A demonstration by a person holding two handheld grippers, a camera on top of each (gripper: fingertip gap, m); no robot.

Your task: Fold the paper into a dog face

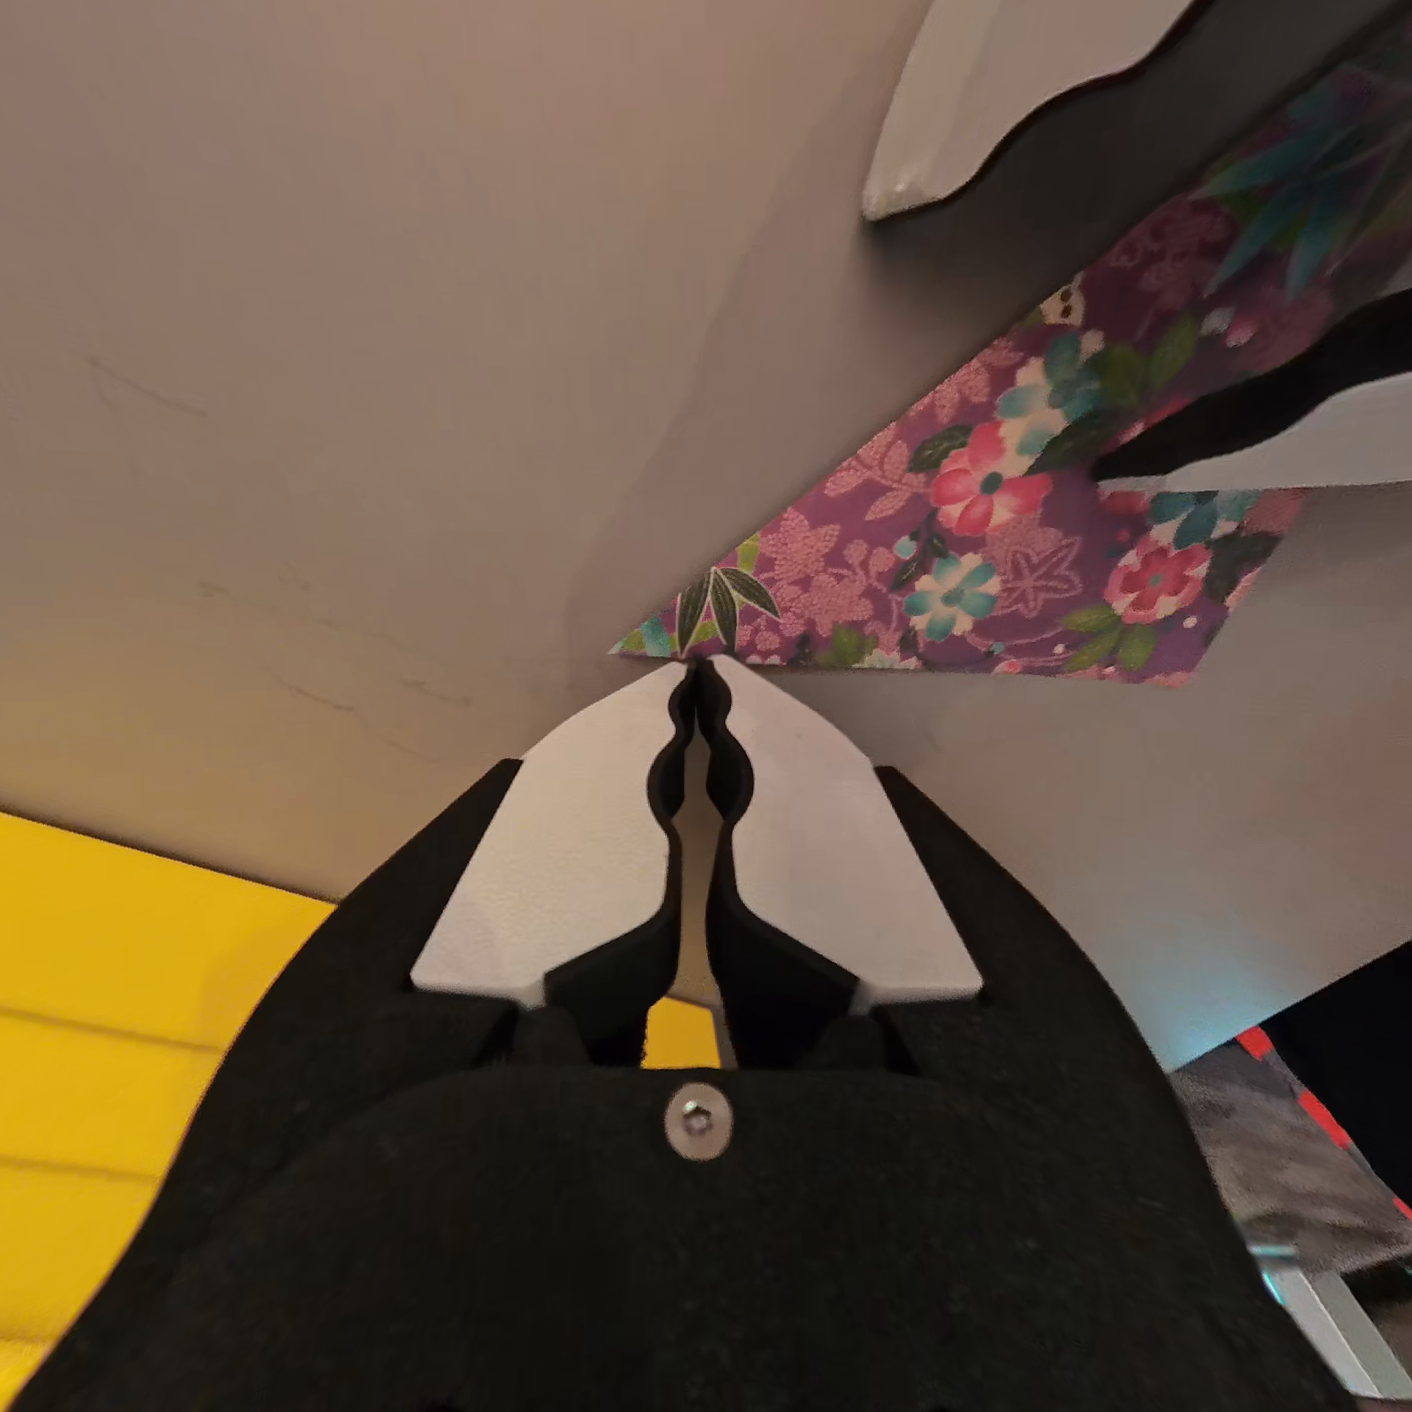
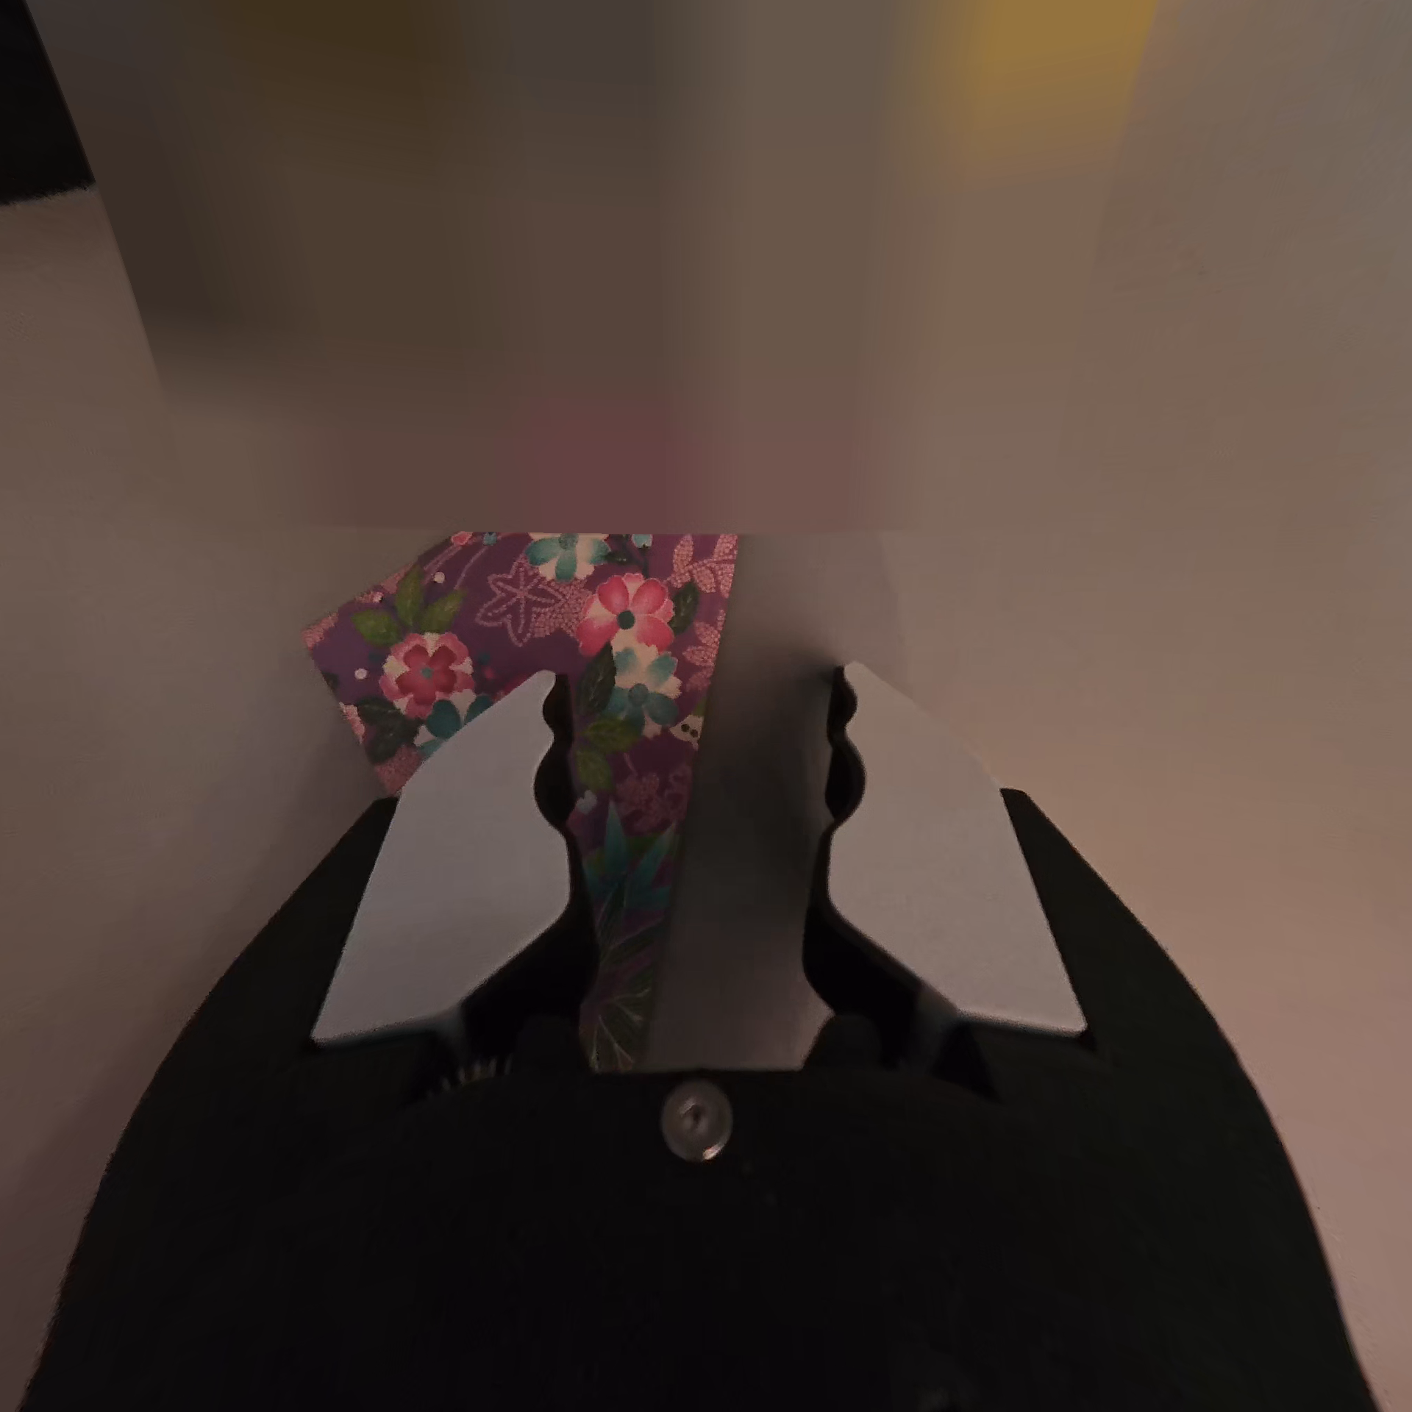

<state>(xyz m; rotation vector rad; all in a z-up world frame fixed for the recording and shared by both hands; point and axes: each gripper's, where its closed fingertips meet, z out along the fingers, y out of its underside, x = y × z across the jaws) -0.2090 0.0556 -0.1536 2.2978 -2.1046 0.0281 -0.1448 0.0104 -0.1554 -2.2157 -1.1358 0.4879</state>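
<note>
The paper (image 1: 955,565) is purple with pink and teal flowers, folded to a pointed shape, and lies flat on the grey table (image 1: 382,382). My left gripper (image 1: 697,666) is shut, its tips touching the paper's lower edge near the left corner; I cannot tell whether it pinches the edge. My right gripper (image 1: 986,336) is open over the paper's far part, with one finger (image 1: 1238,435) resting on it. In the right wrist view the paper (image 2: 535,611) runs up between the open right gripper (image 2: 697,672), close to its left finger (image 2: 474,825).
A yellow surface (image 1: 114,1031) lies beyond the table's edge at lower left. At lower right, below the table edge, there is grey material with red stripes (image 1: 1299,1131). A blurred patch covers the upper middle of the right wrist view. The left gripper's tips are roughly 9 cm from the right gripper's.
</note>
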